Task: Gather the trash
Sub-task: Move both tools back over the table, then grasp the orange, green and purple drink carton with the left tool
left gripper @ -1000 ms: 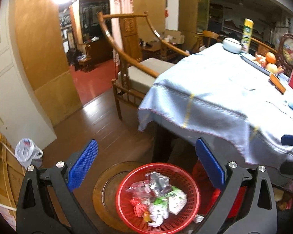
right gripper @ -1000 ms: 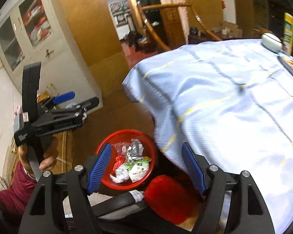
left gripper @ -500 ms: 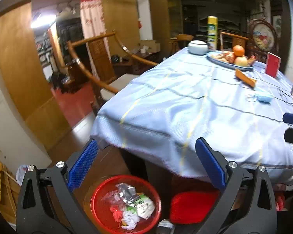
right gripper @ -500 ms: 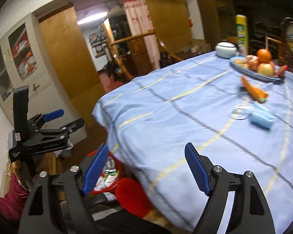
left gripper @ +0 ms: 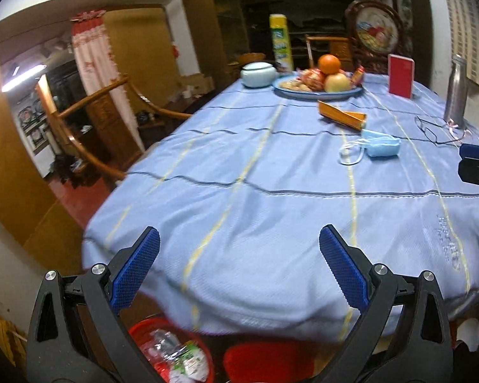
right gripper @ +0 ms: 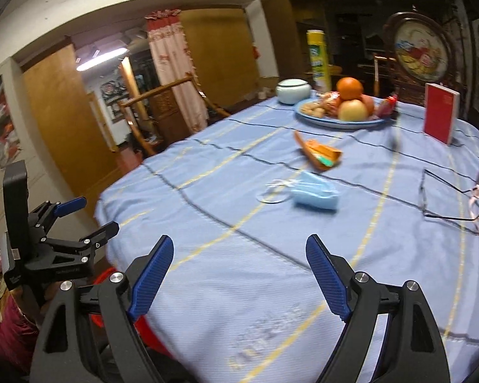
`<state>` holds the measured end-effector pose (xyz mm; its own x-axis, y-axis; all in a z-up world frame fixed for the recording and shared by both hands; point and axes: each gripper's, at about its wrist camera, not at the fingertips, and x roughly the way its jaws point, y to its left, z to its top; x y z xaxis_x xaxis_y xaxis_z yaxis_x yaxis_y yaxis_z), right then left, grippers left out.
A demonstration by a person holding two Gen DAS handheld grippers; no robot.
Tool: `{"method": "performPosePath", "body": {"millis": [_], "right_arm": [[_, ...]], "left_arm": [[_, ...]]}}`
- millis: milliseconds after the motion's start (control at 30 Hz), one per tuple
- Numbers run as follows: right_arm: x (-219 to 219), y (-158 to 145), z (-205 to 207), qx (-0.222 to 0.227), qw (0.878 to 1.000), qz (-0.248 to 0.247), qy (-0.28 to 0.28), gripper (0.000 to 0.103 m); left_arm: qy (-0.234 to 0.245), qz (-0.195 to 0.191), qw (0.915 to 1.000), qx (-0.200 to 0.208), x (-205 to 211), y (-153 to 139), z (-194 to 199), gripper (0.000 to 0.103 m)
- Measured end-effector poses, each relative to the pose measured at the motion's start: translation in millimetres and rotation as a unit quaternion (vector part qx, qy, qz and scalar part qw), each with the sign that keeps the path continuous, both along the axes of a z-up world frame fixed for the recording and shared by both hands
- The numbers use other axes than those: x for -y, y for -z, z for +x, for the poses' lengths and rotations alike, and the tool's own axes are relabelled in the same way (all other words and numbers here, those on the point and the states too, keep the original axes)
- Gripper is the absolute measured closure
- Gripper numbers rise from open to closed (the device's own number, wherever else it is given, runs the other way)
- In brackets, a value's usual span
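Two hand-held grippers of matching build: the left gripper [left gripper: 239,261] and the right gripper [right gripper: 239,271] each have two black plastic arms with triangular cut-outs, fastened by round silver screws and tipped with blue pads [left gripper: 136,271] bearing a fine gridded texture. Seen from the right wrist camera, the left gripper [right gripper: 89,220] shows a black boxy block standing upright on its body, a blue-tipped finger, small silver screw heads along its linkages, faint pale lettering on its lower bar and a small white label on its side. The person's hand [right gripper: 49,293] beneath it emerges from a dark red sleeve [right gripper: 3,341].
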<state>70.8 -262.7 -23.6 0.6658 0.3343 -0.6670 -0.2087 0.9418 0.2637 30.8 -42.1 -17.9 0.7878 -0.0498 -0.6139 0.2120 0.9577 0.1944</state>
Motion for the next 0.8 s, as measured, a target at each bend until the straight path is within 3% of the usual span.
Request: {"method": "performPosePath", "body": {"millis": [300,600,800], "right_arm": [[25.6,27.7,58.8,-0.051,0.997,-0.058,0.027,0.018],[55.3,61.6,82.1,-0.087,0.994,-0.038,0.049,0.018],[66.2,75.0,87.7,-0.114,0.992,-0.015,0.057,0.016]], "left_arm": [[0.040,-0.010,0.9980,-0.048,49.7,8.0,86.8,0.007],[0.073,-0.032,0.9921,-0.097,111.2,2.6,163.1,0.007],[0.099,-0.040,0.9873,-0.118,184.4,2.6,210.0,0.007]]}}
